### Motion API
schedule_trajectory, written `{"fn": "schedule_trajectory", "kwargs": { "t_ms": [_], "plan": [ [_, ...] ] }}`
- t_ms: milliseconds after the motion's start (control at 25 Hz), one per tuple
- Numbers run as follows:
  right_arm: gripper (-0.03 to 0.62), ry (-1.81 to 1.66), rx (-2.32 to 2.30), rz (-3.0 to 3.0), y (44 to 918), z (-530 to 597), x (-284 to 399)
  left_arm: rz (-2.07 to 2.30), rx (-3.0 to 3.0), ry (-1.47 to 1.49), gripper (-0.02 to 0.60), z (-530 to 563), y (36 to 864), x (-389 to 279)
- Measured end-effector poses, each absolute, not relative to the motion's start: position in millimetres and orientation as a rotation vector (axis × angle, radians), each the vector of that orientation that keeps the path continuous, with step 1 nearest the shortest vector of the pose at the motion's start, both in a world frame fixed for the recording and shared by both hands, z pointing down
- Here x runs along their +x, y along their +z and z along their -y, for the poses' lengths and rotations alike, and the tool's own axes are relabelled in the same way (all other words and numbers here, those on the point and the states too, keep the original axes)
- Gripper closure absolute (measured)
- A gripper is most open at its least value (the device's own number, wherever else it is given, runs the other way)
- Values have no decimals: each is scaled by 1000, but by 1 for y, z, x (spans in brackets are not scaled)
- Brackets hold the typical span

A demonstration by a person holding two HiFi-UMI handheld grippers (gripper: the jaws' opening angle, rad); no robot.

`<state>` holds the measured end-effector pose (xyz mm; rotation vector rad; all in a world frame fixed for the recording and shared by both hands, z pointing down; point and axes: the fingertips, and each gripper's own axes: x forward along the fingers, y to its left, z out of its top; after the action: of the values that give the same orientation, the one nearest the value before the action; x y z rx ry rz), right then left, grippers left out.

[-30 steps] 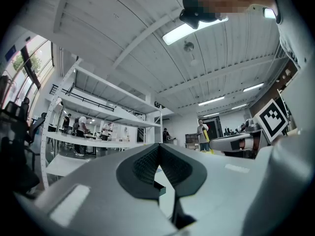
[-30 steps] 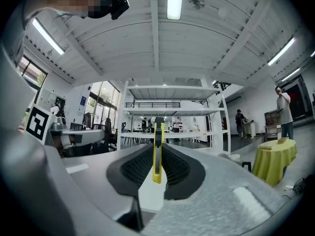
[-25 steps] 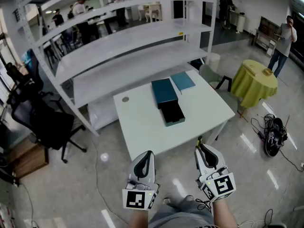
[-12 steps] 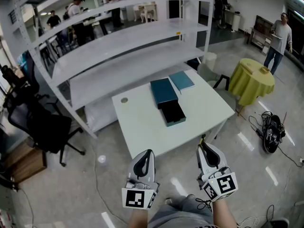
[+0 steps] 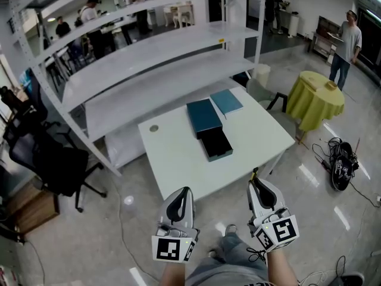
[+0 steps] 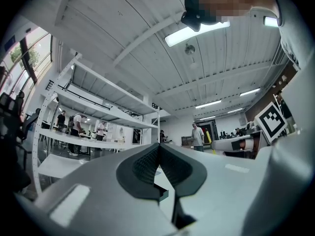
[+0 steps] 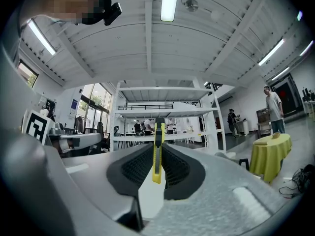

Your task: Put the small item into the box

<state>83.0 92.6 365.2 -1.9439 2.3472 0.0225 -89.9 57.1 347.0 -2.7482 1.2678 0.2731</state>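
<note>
Black open box [image 5: 215, 143] beside teal lid [image 5: 204, 117]

The left claw [image 5: 186, 192] and right claw [image 5: 255, 185], at the lower centre of the frame, each have a pale grey moulded shell that tapers toward the tip. Dark ribbed pads [image 6: 143, 167] line the inner faces. Each claw carries a white cube [image 5: 172, 249] printed with black square markers at its rear. A thin black cable [image 5: 256, 256] loops below the right cube. The person wears a grey garment [image 5: 229, 268].

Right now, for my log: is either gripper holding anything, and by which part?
The right gripper clamps a yellow utility knife around its mid-body, with its dark end protruding. The left gripper is shut and empty.
</note>
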Motion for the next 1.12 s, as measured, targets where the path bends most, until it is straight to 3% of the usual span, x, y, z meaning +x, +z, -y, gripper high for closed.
{"fn": "schedule_trajectory", "kwargs": {
  "t_ms": [1120],
  "plan": [
    [540, 33, -1740, -2483, 351, 51, 154, -1408, -2645, 267, 569, 61, 330, -11]
  ]
}}
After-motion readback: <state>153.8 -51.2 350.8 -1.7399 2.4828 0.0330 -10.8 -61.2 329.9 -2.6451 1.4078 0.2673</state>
